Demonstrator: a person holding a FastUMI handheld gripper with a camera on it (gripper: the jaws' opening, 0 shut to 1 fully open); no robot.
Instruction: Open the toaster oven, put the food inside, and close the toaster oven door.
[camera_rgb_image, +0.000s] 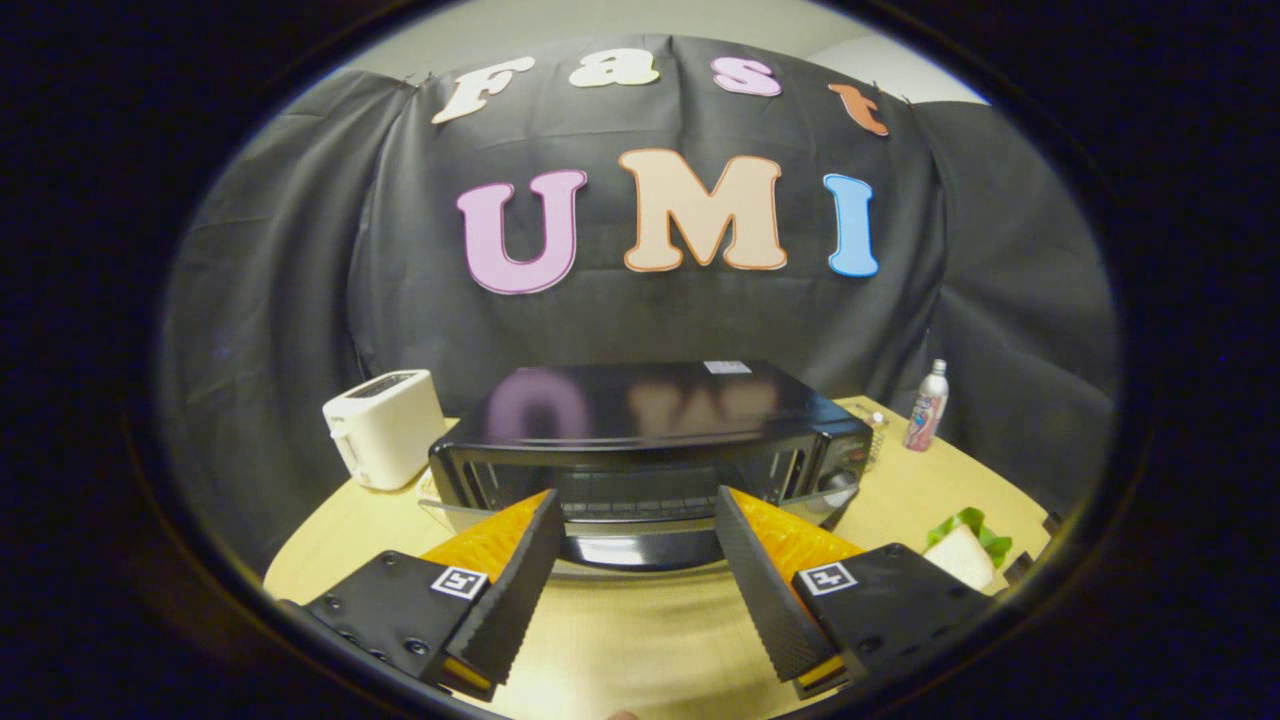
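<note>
Fingers spread wide, released, gripping nothing; my gripper (635, 520) hangs over the light wooden tabletop (650, 640) in the lower middle of the frame. Just ahead of the fingertips, centre frame, I see the glossy black boxy toaster oven (650, 430), its glass door (640, 545) dropped open toward me, rack visible inside. Lower right, beside the right finger, sits the white-bread sandwich with green lettuce (965, 550), well apart from the oven. Left of the oven stands a cream plastic slot toaster (385, 428). Right of the oven, further back, a slim silver bottle with a pink label (927, 405) stands upright.
</note>
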